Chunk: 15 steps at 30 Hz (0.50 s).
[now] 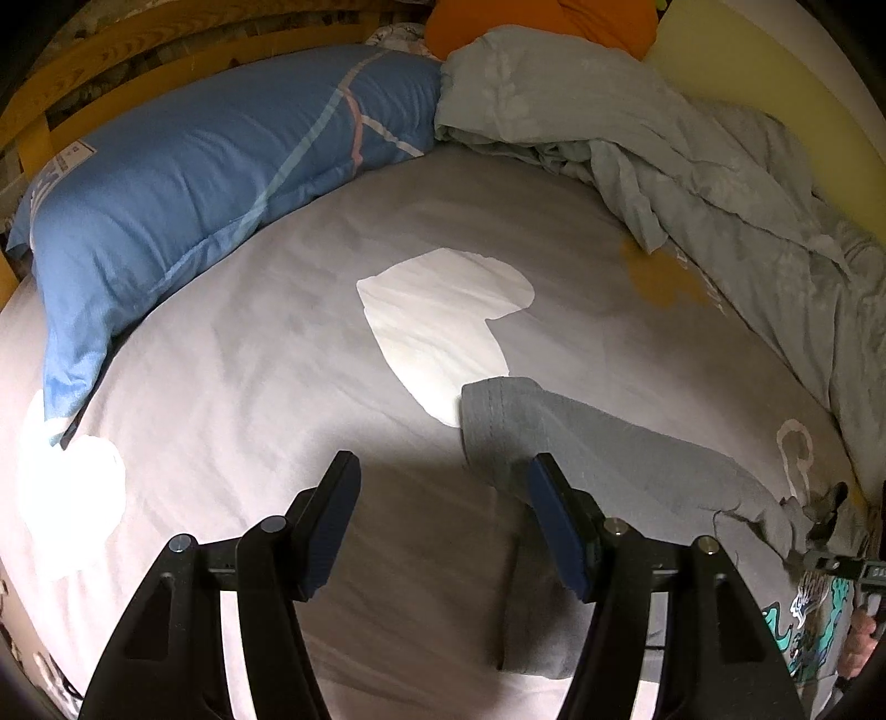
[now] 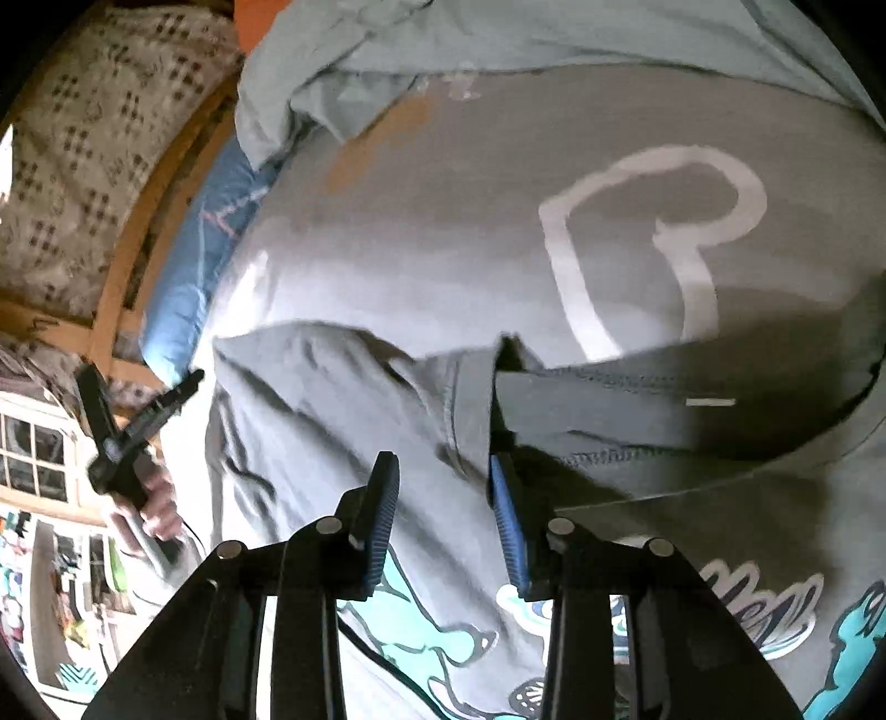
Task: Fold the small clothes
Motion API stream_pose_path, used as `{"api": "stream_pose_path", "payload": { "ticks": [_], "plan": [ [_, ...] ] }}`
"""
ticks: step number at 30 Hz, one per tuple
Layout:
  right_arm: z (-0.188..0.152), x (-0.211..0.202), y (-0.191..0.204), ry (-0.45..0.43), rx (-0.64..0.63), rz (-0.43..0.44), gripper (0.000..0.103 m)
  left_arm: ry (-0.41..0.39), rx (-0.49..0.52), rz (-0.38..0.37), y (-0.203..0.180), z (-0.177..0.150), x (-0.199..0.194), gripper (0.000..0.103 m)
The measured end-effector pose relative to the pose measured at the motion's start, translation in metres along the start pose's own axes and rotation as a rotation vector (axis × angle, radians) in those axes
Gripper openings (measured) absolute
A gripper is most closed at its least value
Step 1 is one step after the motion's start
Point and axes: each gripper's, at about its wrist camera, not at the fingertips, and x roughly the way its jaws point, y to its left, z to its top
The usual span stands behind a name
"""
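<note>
A small grey T-shirt [image 1: 637,459] with a teal and white print lies partly folded on the bed sheet [image 1: 266,343], its sleeve hem pointing up the bed. My left gripper [image 1: 443,471] is open and empty just above the sheet, its right finger over the shirt's edge. In the right wrist view the same shirt [image 2: 343,421] fills the lower frame with its neck opening on the right. My right gripper [image 2: 443,471] is open close above the shirt near the collar, its fingers apart with cloth between them. The left gripper [image 2: 138,421] shows at the left, held in a hand.
A blue pillow [image 1: 194,183] lies at the bed's head on the left. A rumpled pale grey-blue duvet [image 1: 692,166] runs along the right side. An orange cushion [image 1: 542,22] and a wooden bed frame [image 1: 83,72] are behind. The sheet carries white heart prints [image 1: 443,321].
</note>
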Motion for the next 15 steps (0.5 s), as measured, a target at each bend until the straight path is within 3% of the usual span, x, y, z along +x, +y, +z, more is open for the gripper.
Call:
{"api": "stream_pose_path", "payload": {
  "ticks": [3, 7, 10, 12, 13, 14, 15],
  "plan": [
    [0.000, 0.002, -0.010, -0.063, 0.054, 0.024, 0.036, -0.006, 0.007, 0.001, -0.001, 0.000, -0.002, 0.062],
    [0.017, -0.004, -0.020, -0.180, 0.115, 0.121, 0.036, -0.005, 0.008, -0.001, -0.001, 0.000, 0.000, 0.062],
    [0.039, 0.012, -0.027, -0.133, 0.165, 0.253, 0.036, 0.004, 0.009, 0.009, 0.000, -0.001, 0.002, 0.062],
    [0.051, 0.027, -0.029, -0.092, 0.214, 0.288, 0.036, 0.007, 0.007, 0.017, 0.002, -0.001, 0.004, 0.062],
    [0.055, 0.034, -0.026, -0.087, 0.220, 0.270, 0.033, 0.009, 0.006, 0.019, 0.002, 0.000, 0.005, 0.062],
    [0.058, 0.037, -0.024, -0.107, 0.228, 0.224, 0.015, 0.010, 0.003, 0.019, 0.003, 0.000, 0.006, 0.062],
    [0.061, 0.037, -0.021, -0.137, 0.228, 0.182, 0.005, 0.011, 0.003, 0.016, 0.003, 0.001, 0.006, 0.062]
  ]
}}
